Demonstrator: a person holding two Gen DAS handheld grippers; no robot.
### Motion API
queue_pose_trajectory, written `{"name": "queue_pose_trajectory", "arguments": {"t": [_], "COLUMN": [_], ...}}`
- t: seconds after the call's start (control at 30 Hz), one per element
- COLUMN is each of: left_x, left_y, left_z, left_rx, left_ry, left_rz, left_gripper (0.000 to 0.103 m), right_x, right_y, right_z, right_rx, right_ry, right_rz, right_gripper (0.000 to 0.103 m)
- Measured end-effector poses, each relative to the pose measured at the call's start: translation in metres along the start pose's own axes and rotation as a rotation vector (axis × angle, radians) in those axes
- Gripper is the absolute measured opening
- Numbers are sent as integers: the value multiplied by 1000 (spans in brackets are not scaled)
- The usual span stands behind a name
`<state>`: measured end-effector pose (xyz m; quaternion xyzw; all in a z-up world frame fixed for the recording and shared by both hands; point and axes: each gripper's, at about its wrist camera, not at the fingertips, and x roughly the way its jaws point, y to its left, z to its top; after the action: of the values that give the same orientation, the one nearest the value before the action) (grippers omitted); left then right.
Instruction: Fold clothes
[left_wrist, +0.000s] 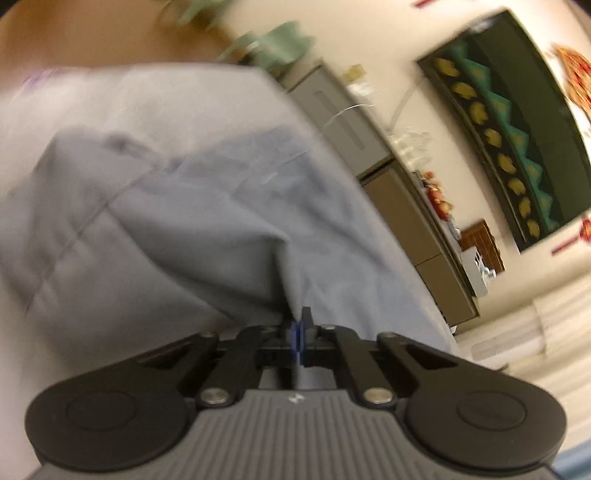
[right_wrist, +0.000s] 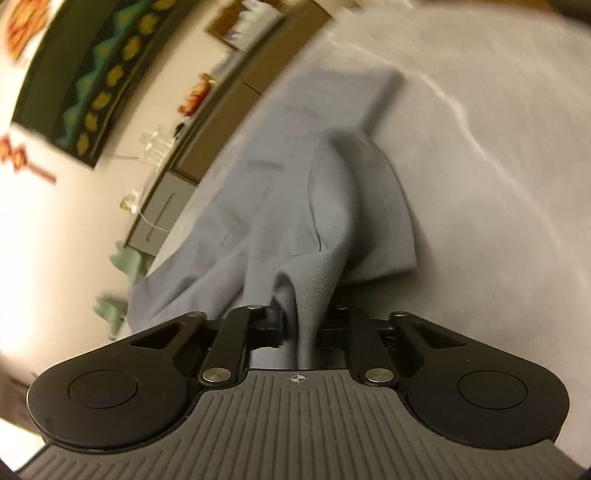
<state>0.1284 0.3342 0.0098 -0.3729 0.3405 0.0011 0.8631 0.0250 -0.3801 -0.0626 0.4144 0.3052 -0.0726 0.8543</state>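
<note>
I have the pale bed sheet (right_wrist: 498, 184) as my work surface, wide and soft, so the cloth can drape and slide without snagging. On it lies the grey-blue garment (left_wrist: 207, 221), rumpled, most of it resting on the sheet while its near edge is drawn up into 2 peaks toward my tools. I read that as the start of a fold: lifting 2 points of 1 edge lets me carry it over the rest evenly. The left gripper (left_wrist: 297, 332) has its jaws pressed together with a thin pinch of the garment rising from between them (the blue pads barely show a gap). The right gripper (right_wrist: 299, 328) is clamped on a thicker bunched ridge of the same fabric, which stands up from its jaws like a tent. Both views are motion-blurred, so seams are hard to place
</note>
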Motion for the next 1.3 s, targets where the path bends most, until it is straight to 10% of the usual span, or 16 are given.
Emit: {"name": "queue_pose_trajectory", "arguments": {"t": [0.27,0.37,0.53,0.73,0.93,1.07,1.2,1.3], "left_x": [-94,-91,-56,-65,-78,-80,-78,-77], "left_y": [-78,-20,70,76,68,60,53,48], "left_z": [50,20,-31,-48,-47,-47,-47,-47], "left_rx": [156,59,-130,-124,-109,-89,-68,-58], "left_ry": [-288,-182,30,16,-61,-77,-78,-70], "left_rz": [-263,-157,70,101,135,84,49,29], "left_gripper": [1,2,2,22,28,41,48,53], "right_x": [-101,-105,-54,-86,-91,-75,-37,-45], "right_y": [118,99,-1,-8,35,56,31,1], "right_z": [40,17,-33,-35,-47,-55,-46,-18], "right_rx": [-369,-382,-141,-137,-437,-566,-444,-247], "right_ry": [-354,-281,58,-204,-370,-287,-28,-55], "right_rz": [136,9,-167,-299,-325,-247,-348,-347], "right_gripper": [4,6,41,52,52,54,49,44]}}
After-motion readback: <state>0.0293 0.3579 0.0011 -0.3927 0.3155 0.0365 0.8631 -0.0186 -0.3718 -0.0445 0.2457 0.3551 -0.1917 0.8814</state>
